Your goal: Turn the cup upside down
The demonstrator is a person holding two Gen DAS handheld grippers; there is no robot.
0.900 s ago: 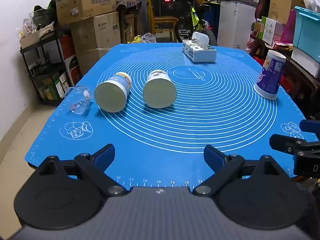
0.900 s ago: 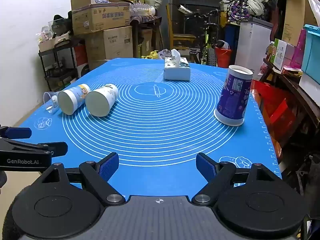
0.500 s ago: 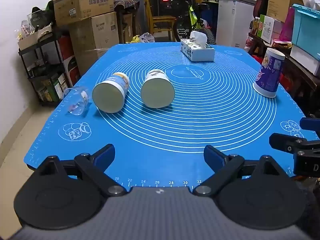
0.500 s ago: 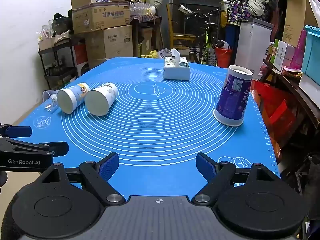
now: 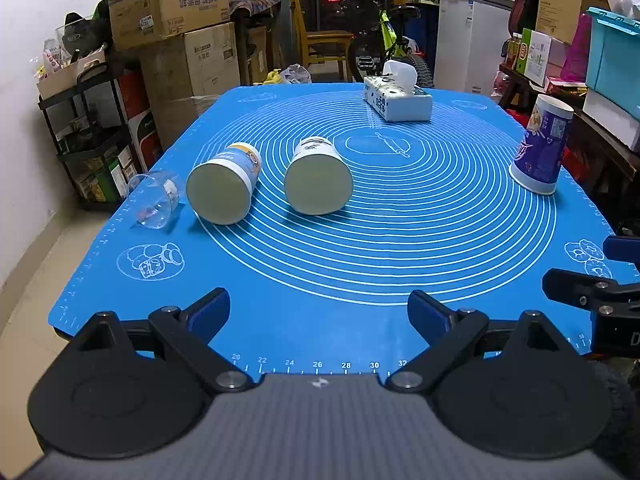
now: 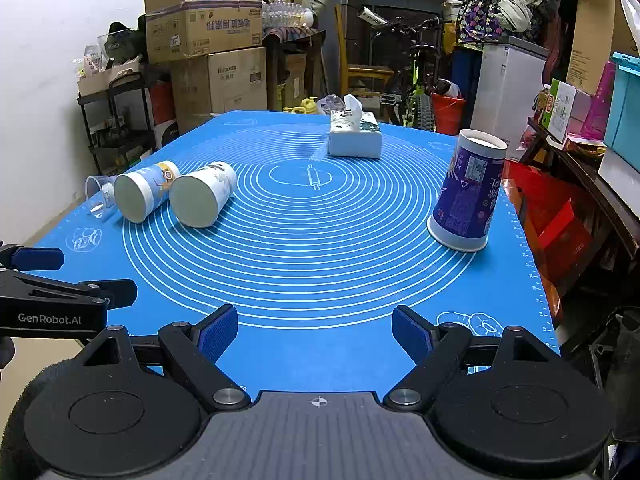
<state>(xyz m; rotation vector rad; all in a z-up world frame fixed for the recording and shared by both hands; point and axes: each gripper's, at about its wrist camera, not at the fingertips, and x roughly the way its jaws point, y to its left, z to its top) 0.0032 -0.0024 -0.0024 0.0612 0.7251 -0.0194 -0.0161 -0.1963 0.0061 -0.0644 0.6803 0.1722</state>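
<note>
Both grippers idle at the near edge of the blue mat point(image 5: 320, 280) — left gripper point(image 5: 319, 312) and right gripper point(image 6: 315, 330) each with jaws spread wide, nothing between them. Purple cup point(image 6: 468, 192) stands at 1 o'clock from the right gripper, wide mouth down, already inverted by the look of it. Two paper cups lie on their sides at 11 o'clock from the left gripper: blue-banded cup point(image 5: 224, 184), white cup point(image 5: 318, 182); clear plastic cup point(image 5: 156, 200) beside them. Judged step: approach not yet begun — next move, reach a lying cup, grip its wall, set it rim-down
</note>
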